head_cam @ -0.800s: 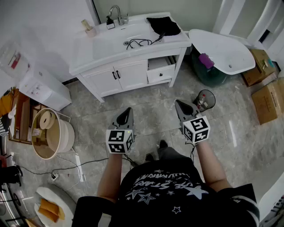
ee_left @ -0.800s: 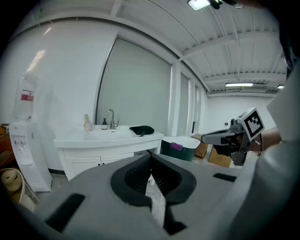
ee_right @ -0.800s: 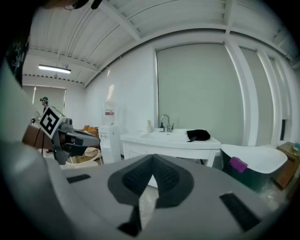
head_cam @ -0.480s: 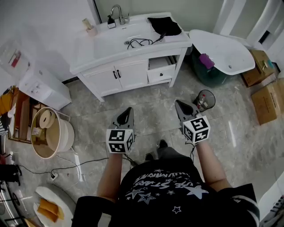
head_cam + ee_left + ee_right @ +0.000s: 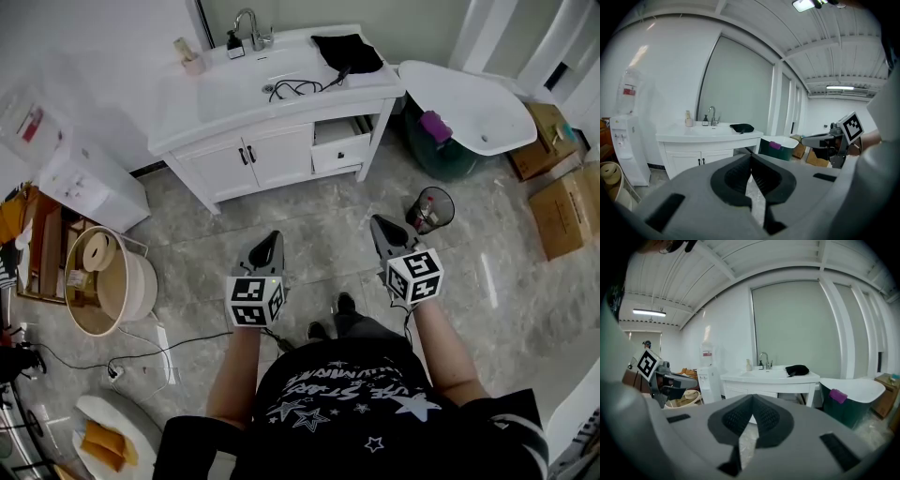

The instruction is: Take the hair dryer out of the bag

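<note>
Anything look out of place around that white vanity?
Yes. The vanity has its right-hand drawer pulled out, and a black cord trails from the black bag into the sink basin.

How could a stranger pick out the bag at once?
Look at the white sink cabinet by the wall. At the right end of its top lies the bag, with a cord running toward the basin. It is the only large black thing there.

We look steeply down from the head onto the left gripper (image 5: 270,242) and right gripper (image 5: 379,228), with the vanity (image 5: 211,103) well ahead of them. Each gripper view faces forward, low along its own jaws, sharing that vanity and the opposite gripper.
</note>
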### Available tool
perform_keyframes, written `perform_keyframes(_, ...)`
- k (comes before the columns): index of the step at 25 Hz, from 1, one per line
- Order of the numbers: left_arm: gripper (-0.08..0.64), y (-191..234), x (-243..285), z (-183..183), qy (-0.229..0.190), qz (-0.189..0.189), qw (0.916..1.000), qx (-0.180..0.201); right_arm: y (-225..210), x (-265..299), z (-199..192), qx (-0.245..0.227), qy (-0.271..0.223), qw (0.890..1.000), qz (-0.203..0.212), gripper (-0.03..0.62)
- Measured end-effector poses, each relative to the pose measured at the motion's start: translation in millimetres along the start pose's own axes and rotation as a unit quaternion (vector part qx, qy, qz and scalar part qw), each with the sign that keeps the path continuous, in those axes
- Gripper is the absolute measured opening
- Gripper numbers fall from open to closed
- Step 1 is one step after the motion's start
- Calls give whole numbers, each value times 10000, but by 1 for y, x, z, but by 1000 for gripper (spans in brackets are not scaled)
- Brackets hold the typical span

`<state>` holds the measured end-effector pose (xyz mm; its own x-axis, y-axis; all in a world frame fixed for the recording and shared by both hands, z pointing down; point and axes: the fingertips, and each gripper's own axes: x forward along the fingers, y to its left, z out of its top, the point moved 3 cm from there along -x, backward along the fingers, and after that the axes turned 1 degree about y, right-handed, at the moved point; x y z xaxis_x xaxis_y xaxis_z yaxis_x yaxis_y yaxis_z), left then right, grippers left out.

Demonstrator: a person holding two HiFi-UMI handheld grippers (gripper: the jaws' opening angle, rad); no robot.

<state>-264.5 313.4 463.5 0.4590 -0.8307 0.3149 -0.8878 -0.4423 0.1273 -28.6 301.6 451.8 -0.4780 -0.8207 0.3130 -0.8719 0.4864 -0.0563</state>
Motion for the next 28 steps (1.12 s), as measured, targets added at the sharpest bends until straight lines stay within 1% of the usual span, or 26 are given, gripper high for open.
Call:
perform_keyframes(4,11,3,-1,-3,-23,-109,9999,-113,4,-5,-7,162,0,9998,-98,6)
perform_keyframes(8,11,3,0,-4,25,-182,9998,-18,-2,-9,-7,146,-109,9994,-305,8)
perform_keyframes(14,11,8,5,-3,37,-110,9998,-131,-5,0,-9,148,-43,9995,-275,8)
perform_keyframes(18,11,11,19,-2,76,-101,9999,-117,-13,16,-12,121,-12,9997,-216,8)
perform_keyframes(21,12,17,35,4,63,-72,9999,-143,-26,31,-9,179,-56,9995,-246,8)
perform_keyframes(22,29,19,42,6,53,-66,9998,-167,-31,37,-6,214,-83,9994,-245,13)
perform_keyframes(23,68,20,49,9,50,-72,9998,-185,-37,43,-4,241,-106,9994,-233,59)
perform_keyframes(24,92,20,57,12,53,-77,9998,-185,-44,48,-2,258,-122,9994,-219,75)
perform_keyframes(26,99,21,73,17,63,-70,9999,-138,-58,61,2,283,-147,9993,-190,77)
perform_keyframes(28,126,22,90,22,87,-81,9999,-106,-72,75,5,316,-145,9993,-152,87)
